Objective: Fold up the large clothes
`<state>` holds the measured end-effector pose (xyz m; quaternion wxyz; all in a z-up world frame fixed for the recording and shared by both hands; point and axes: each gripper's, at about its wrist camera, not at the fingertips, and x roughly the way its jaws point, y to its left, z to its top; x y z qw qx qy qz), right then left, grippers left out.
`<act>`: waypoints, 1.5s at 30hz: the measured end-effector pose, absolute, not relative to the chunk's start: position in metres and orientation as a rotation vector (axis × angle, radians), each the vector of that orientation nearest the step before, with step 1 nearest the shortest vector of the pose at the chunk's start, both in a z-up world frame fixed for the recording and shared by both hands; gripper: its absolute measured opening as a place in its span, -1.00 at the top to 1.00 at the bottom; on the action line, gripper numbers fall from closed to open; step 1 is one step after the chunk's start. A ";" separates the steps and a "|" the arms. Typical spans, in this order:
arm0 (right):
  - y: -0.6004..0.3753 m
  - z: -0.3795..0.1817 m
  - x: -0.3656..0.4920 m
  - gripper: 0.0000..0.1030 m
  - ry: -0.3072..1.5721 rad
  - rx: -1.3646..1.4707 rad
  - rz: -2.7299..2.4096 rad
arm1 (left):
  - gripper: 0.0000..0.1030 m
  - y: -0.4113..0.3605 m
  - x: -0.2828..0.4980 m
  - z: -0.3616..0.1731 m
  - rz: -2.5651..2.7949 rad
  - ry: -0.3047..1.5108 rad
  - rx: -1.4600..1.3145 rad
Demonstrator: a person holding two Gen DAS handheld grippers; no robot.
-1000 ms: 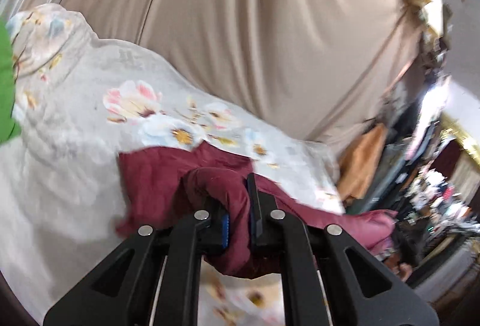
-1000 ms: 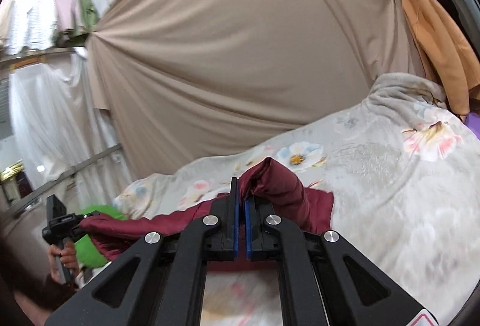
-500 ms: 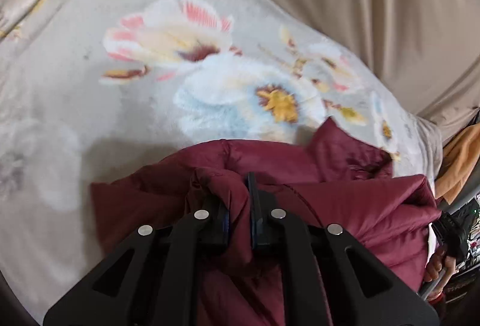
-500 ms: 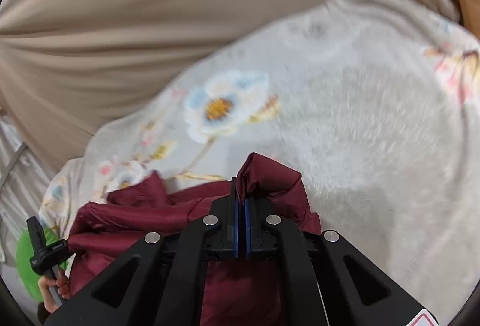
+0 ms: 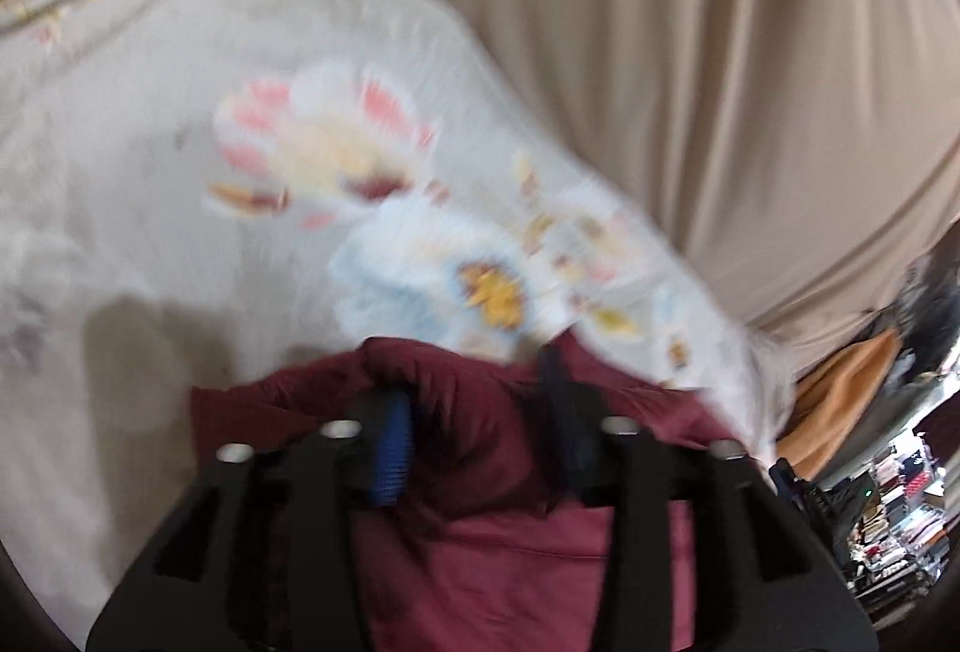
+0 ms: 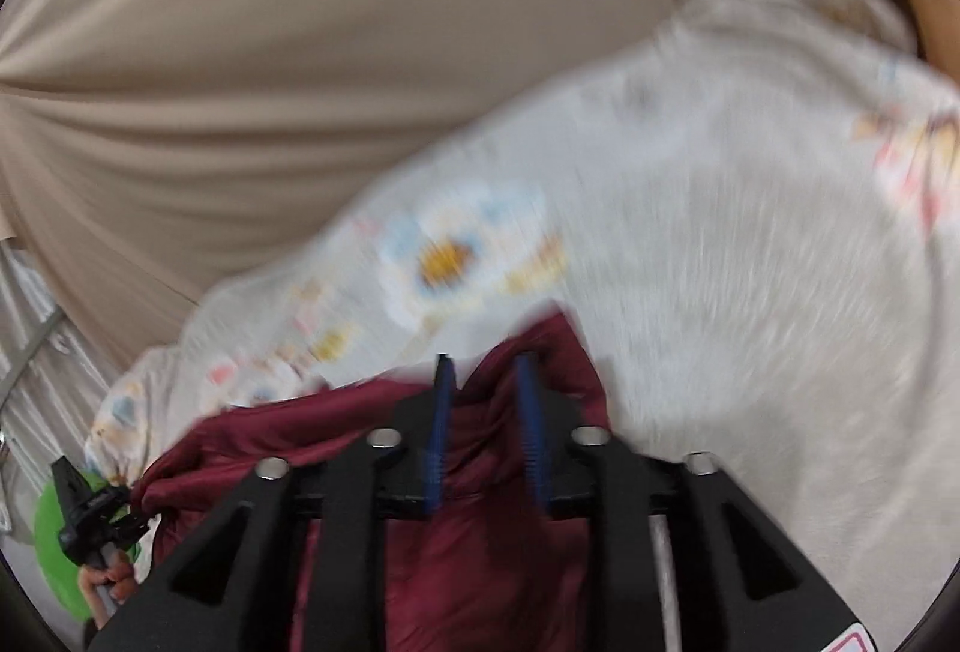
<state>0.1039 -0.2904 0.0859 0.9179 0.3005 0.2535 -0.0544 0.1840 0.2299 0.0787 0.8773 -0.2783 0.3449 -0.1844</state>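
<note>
Opening now, both grippers' fingers [image 5: 393, 448] [image 6: 528, 412] part, the maroon jacket [image 5: 480, 472] bunched loose between them on the floral blanket [image 5: 150, 141].

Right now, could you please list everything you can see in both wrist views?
maroon padded garment: one, dark red, lying on the blanket, its bunched top edge between both sets of jaws.
floral blanket: one, pale grey with pink, blue and yellow flowers, under the garment.
beige drape: one, tan, hanging behind the blanket.
orange cloth: one, orange, at the right edge of the left wrist view.
green object: one, bright green, bottom left of the right wrist view; too hidden to identify.
left gripper: one, black with blue pads, jaws opening around the garment.
right gripper: one, black with blue pads, jaws opening around the garment.
hand: one, holding the left gripper's handle.
</note>
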 end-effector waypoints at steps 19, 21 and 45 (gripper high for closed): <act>-0.132 0.052 0.131 0.76 0.760 0.107 -0.009 | -0.62 0.095 0.170 0.037 -0.393 0.807 -0.055; -0.166 0.042 0.119 0.76 0.776 0.143 -0.098 | -0.62 0.105 0.168 0.036 -0.357 0.783 -0.017; -0.248 0.027 0.187 1.00 0.871 0.316 -0.252 | -0.58 0.153 0.256 0.039 -0.146 0.856 -0.103</act>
